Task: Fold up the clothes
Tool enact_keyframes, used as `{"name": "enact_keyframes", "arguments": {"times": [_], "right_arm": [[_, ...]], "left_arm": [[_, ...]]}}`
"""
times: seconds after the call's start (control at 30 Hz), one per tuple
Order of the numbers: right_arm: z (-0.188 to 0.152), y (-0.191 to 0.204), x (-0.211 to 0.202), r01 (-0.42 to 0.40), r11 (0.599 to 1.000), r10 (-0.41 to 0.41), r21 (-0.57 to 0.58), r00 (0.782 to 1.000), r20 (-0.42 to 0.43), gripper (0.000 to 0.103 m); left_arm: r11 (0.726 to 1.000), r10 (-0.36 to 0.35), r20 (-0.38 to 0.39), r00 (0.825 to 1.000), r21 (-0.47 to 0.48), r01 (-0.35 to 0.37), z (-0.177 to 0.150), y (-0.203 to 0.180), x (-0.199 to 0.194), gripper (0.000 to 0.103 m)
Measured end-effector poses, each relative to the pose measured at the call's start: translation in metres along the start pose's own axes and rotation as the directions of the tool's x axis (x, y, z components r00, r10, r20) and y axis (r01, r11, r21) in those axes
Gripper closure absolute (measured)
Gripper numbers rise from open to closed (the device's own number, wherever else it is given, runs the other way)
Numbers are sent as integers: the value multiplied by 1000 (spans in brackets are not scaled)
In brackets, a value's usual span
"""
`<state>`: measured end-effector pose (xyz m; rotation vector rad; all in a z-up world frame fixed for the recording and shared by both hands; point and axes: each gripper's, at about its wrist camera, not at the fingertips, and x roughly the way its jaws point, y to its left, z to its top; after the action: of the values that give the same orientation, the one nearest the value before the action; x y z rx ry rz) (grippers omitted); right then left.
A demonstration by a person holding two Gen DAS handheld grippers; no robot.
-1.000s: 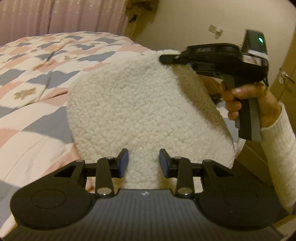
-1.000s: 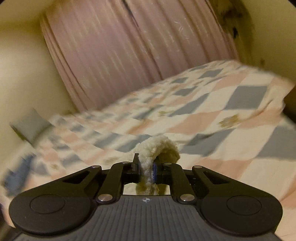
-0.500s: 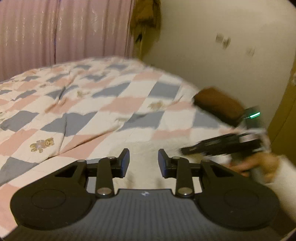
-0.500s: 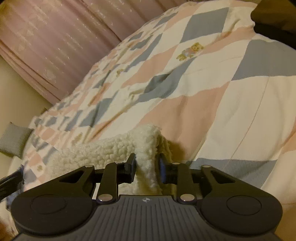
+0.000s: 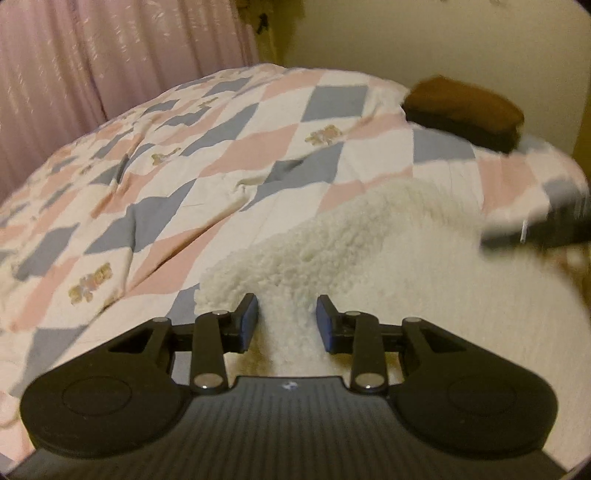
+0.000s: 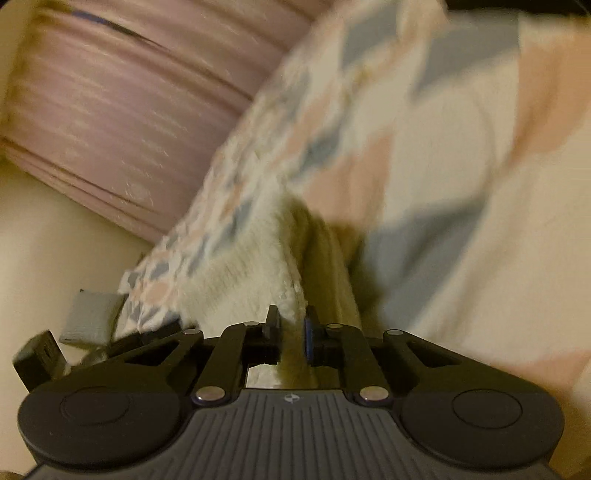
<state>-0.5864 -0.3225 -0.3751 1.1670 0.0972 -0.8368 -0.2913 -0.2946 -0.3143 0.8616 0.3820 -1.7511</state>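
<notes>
A white fleece garment (image 5: 369, 258) lies on the checked quilt (image 5: 221, 155), spreading toward the right in the left wrist view. My left gripper (image 5: 286, 321) stands open at its near edge, with a ridge of fleece between the blue pads, which do not pinch it. The right gripper (image 5: 535, 229) shows there as a dark blur over the garment's far right side. In the blurred right wrist view, the right gripper (image 6: 291, 326) is shut on a fold of the fleece garment (image 6: 251, 258), which drapes away from the fingers onto the quilt (image 6: 443, 147).
A brown cushion (image 5: 465, 110) sits at the bed's far right corner. Pink curtains (image 5: 110, 55) hang behind the bed, with a cream wall (image 5: 406, 33) to the right. A grey pillow (image 6: 88, 317) lies low at the left in the right wrist view.
The fleece, held up in the air a second ago, has come down flat on the quilt. The right gripper swung down with it, still shut. The left gripper's fingers kept the same gap.
</notes>
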Motion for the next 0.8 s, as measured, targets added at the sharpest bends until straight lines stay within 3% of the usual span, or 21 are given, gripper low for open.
{"name": "enact_keyframes", "arguments": {"times": [0.1, 0.2, 0.3, 0.4, 0.43, 0.5, 0.57, 0.63, 0.73, 0.8], "right_arm": [[12, 23, -18, 47, 992, -42, -117, 998, 50, 92], [0, 16, -3, 198, 966, -201, -163, 980, -2, 91], [-16, -2, 14, 270, 958, -275, -98, 961, -39, 77], [-20, 22, 0, 349, 922, -340, -169, 937, 78, 60], [-23, 33, -7, 380, 902, -359, -206, 924, 130, 60], [-38, 58, -26, 386, 878, -321, -282, 914, 249, 61], [-57, 76, -38, 342, 873, -244, -349, 924, 293, 62], [-82, 85, -42, 246, 876, -154, -415, 958, 242, 64], [-111, 81, -22, 261, 839, -222, -478, 965, 138, 68], [-111, 69, -13, 264, 844, -232, -466, 964, 126, 69]], "left_arm": [[999, 14, -5, 1000, 50, -14, -2, -18, 1, 74], [995, 38, -16, 999, 87, -37, -5, -29, 10, 74], [991, 60, -20, 998, 122, -57, -5, -37, 10, 74], [985, 81, -23, 996, 157, -76, -6, -44, 10, 75], [982, 88, -24, 996, 168, -82, -6, -47, 9, 75], [977, 102, -26, 994, 191, -95, -6, -52, 9, 75], [975, 110, -27, 994, 198, -102, -6, -54, 10, 76], [975, 110, -27, 994, 197, -103, -6, -54, 12, 76], [983, 84, -26, 996, 167, -79, -5, -46, 9, 76], [995, 42, -8, 999, 92, -41, -4, -34, -8, 75]]}}
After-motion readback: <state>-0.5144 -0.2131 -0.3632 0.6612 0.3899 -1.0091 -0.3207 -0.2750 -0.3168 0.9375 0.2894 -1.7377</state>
